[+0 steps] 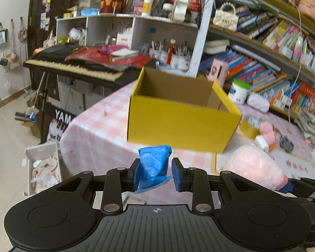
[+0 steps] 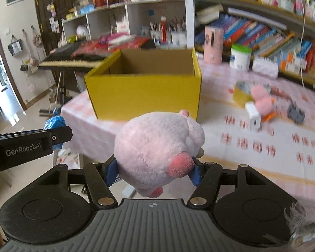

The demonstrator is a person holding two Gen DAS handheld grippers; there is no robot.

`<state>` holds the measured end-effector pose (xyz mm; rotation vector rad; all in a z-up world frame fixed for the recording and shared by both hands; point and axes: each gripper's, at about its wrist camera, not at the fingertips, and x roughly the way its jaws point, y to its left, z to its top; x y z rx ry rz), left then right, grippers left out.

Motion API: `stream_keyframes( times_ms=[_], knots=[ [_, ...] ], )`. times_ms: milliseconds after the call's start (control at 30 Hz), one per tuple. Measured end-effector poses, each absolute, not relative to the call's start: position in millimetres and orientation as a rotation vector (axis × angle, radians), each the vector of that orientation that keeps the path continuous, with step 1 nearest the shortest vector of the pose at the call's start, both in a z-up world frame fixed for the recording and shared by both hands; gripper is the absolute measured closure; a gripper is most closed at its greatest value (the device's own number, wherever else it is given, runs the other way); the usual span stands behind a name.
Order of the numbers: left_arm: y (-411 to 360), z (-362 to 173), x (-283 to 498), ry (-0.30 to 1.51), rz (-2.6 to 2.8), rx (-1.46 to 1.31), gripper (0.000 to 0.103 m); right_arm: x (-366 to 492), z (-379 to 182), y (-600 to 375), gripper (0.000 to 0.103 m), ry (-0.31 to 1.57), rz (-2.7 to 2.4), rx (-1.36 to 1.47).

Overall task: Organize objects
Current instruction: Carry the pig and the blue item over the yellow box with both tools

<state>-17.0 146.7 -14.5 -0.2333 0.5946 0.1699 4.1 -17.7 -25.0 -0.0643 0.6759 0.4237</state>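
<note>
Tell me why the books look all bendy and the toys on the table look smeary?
Left wrist view: the fisheye lens curves the bookshelves, and the yellow box is slightly soft. Right wrist view: motion blur smears the small toys and tablecloth print, while the pink plush in the tongs stays sharper.

Black left gripper [image 1: 155, 174]; blue jaws, silver screws, ribbed base.

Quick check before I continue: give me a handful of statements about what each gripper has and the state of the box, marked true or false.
1. The left gripper holds a blue crumpled bag. True.
2. The right gripper is empty. False: it grips a pink plush toy.
3. The yellow box is open at the top. True.
4. The plush already lies inside the box. False: it is in front of it, in the gripper.
</note>
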Motion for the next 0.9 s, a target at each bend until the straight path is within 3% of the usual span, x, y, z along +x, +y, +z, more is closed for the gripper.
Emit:
stream_keyframes(
  times_ms=[433,900],
  knots=[
    [155.4,26.4,53.6,0.450,0.173,-0.199,0.074,78.2,27.3,6.9,0.041,0.430,0.474,-0.106],
    [160.6,6.2,140.8,0.528,0.227,-0.176,0.074,190.7,1.9,36.7,0.040,0.535,0.584,-0.272]
  ],
)
